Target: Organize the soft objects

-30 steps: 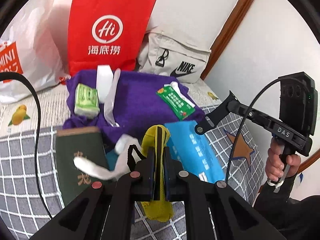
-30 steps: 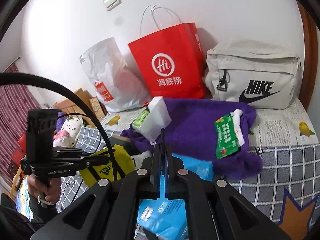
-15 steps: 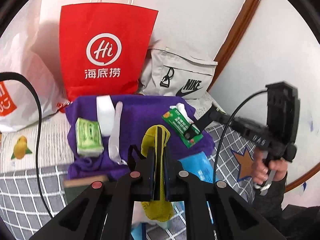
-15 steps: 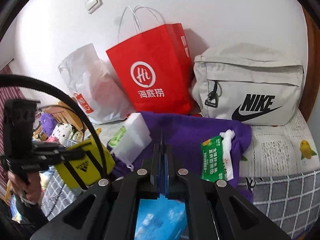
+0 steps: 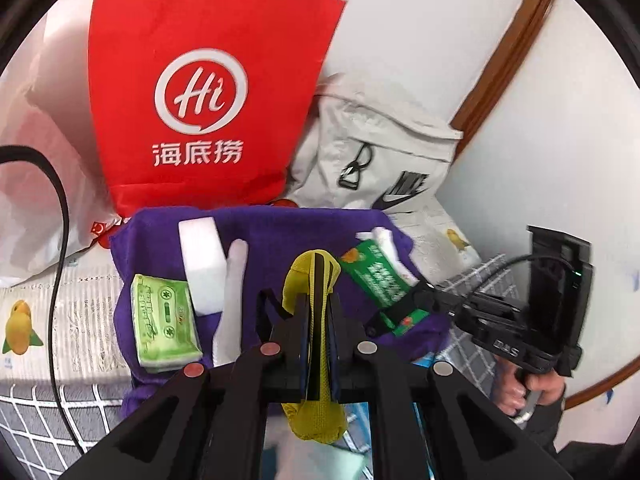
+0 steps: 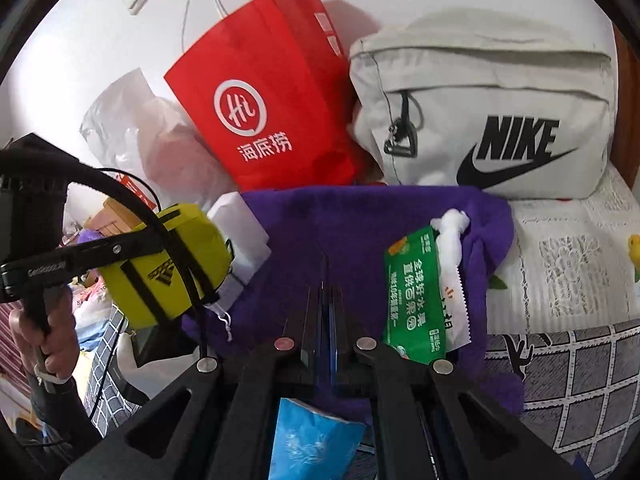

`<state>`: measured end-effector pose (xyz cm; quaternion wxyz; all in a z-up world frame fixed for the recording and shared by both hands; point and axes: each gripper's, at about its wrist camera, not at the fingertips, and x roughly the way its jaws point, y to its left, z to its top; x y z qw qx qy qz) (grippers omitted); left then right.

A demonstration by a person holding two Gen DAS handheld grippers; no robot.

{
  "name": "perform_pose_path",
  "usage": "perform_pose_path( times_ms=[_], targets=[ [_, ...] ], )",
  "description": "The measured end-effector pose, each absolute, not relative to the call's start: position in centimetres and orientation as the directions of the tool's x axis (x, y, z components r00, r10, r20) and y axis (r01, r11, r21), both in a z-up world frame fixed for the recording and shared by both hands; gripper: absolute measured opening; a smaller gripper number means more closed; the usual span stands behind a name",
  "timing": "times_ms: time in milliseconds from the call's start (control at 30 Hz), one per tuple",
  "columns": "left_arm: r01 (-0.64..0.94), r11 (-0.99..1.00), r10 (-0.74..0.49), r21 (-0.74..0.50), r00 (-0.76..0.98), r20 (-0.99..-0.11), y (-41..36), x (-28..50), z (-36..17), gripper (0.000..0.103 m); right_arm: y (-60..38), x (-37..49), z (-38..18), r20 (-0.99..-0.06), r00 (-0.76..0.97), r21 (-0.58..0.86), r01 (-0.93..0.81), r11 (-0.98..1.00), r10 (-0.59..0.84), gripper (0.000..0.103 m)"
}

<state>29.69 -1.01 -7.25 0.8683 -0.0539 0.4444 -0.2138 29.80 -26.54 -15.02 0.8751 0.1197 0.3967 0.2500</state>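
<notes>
The left gripper [image 5: 316, 320] is clamped on a yellow pouch [image 5: 314, 360] with black straps, carried in the air just on the near side of the purple towel [image 5: 280, 240], which I'll take as the landmark. The right gripper [image 6: 326, 320] has its jaws pressed together; a blue packet [image 6: 312, 440] hangs just under its fingers, and it looks pinched by its top edge, though the grip itself is hard to make out.

On the towel itself, toward its left side, lie a green tissue pack [image 5: 166, 322] and a white foam block [image 5: 202, 264]; toward its right side lies a green snack wrapper [image 6: 416, 300] with a white wad [image 6: 452, 224] touching its far end. Behind the towel, against the wall, stand a red paper bag [image 5: 208, 100] and a grey Nike bag [image 6: 480, 120], with a white plastic bag [image 6: 132, 136] off to the left of them.

To my eye the step in hand is the carry: both soft things are being brought to the towel. The next move calls for lowering each onto a bare patch in the towel's middle, clear of the packs already there, then opening up.
</notes>
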Motion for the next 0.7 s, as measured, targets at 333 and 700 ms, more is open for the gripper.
perform_pose_path(
  times_ms=[333,700],
  targets=[
    [0.299,0.921,-0.370,-0.251,0.462,-0.806,-1.9,31.4,-10.4,0.008,-26.9,30.2,-15.8,-0.660,0.554,0.393,-0.321,0.862,0.508,0.003],
    [0.273,0.940,-0.317,-0.207,0.469,-0.824,-1.8,32.4,-11.9,0.008,-27.1,30.5,-16.3,-0.666,0.554,0.392,-0.309,0.866,0.499,0.003]
  ],
)
